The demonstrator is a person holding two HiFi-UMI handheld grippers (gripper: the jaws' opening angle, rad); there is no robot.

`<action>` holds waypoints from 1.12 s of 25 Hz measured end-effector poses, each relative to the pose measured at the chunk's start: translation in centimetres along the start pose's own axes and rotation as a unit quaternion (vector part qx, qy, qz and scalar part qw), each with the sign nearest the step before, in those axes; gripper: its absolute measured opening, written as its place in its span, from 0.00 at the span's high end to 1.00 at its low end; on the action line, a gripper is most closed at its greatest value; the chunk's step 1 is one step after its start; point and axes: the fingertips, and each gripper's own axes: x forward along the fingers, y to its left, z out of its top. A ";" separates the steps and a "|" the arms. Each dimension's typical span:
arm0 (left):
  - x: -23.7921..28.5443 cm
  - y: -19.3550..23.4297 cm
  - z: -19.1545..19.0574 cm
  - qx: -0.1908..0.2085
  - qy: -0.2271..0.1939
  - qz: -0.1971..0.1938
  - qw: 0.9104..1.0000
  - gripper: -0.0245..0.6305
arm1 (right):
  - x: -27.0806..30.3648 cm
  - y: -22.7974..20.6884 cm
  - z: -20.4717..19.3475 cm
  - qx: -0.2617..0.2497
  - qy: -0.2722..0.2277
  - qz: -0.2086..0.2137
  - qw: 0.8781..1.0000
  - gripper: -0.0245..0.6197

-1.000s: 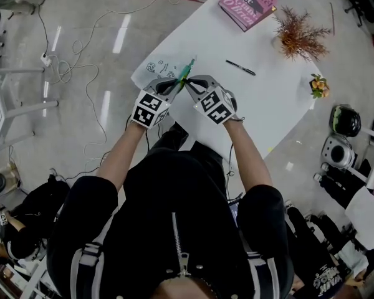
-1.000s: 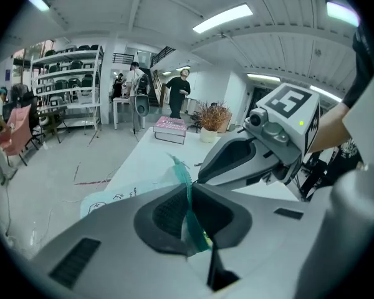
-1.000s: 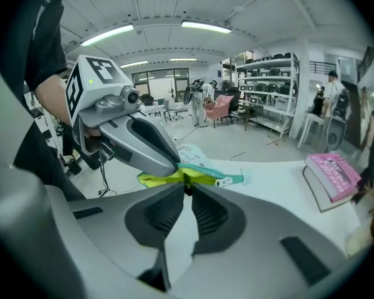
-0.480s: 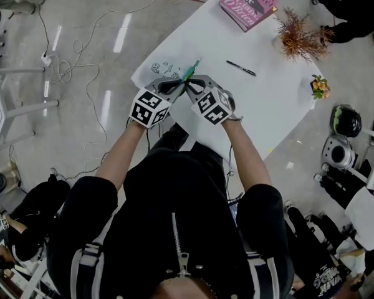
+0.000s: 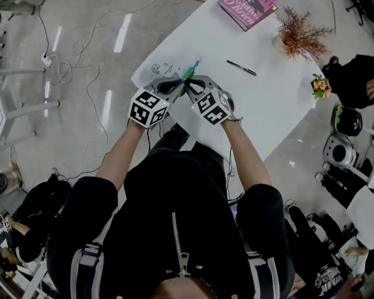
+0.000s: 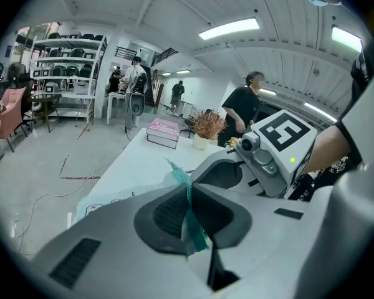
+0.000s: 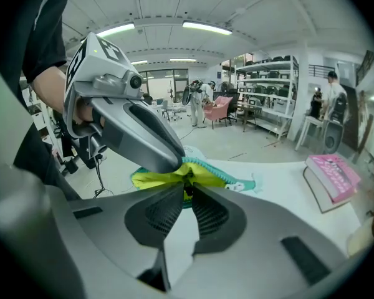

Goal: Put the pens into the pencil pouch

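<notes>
The pencil pouch point(image 5: 164, 68), pale with doodles, a teal zip and yellow lining, lies at the near left corner of the white table point(image 5: 268, 104). Both grippers meet at its mouth. My left gripper point(image 5: 178, 86) is shut on the teal zip edge point(image 6: 182, 178), pads pinching the fabric. My right gripper point(image 5: 188, 87) is shut on the small dark zipper pull point(image 7: 187, 190), with the yellow lining point(image 7: 174, 177) gaping just beyond it. A black pen point(image 5: 240, 68) lies alone on the table, further out to the right. Whether the pouch holds any pens is hidden.
A pink book point(image 5: 247, 4) lies at the table's far end, a dried plant point(image 5: 297, 37) and a small flower pot point(image 5: 318, 86) near the right edge. Cables trail on the floor to the left. A person in black stands at the far right.
Both grippers stay at the pouch mouth; the left one has rolled slightly. A bystander in black has moved along the right side of the room.
</notes>
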 end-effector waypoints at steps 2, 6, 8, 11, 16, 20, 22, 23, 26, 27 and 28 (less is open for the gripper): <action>0.0 0.0 0.1 -0.002 -0.002 0.001 1.000 0.89 | 0.0 0.0 -0.1 0.003 0.000 -0.002 1.000 0.87; 0.2 0.5 0.0 0.000 0.004 0.009 1.000 0.89 | -0.2 0.0 -0.5 0.008 0.008 -0.003 1.000 0.81; 0.4 0.7 -0.1 0.001 0.005 0.011 1.000 0.89 | -0.4 -0.1 -1.0 0.007 0.014 -0.005 1.000 0.80; 0.8 0.8 -0.1 0.002 0.007 0.013 1.000 0.89 | -0.6 -0.4 -1.9 0.011 0.024 -0.007 1.000 0.79; 1.5 0.8 -0.2 0.007 0.014 0.011 1.000 0.89 | -1.3 -1.0 -2.8 0.028 0.025 -0.013 0.999 0.79; 1.9 1.1 -0.5 0.012 0.017 0.017 1.000 0.89 | -2.6 -1.6 -3.1 0.041 0.017 -0.026 0.999 0.79; 2.1 1.3 -0.6 0.015 0.016 0.021 1.000 0.89 | -3.5 -2.3 -3.7 0.051 0.015 -0.038 0.998 0.79; 2.2 1.4 -0.6 0.016 0.017 0.022 1.000 0.89 | -3.9 -2.8 -4.2 0.057 0.014 -0.045 0.997 0.78; 2.7 1.5 -0.9 0.017 0.023 0.021 0.999 0.89 | -5.5 -4.4 -5.9 0.077 0.017 -0.063 0.995 0.77; 2.9 1.5 -1.0 0.017 0.025 0.020 0.999 0.89 | -6.1 -4.9 -6.4 0.081 0.021 -0.068 0.994 0.77; 3.1 1.6 -1.1 0.017 0.027 0.020 0.999 0.89 | -6.6 -5.4 -6.9 0.084 0.025 -0.073 0.993 0.77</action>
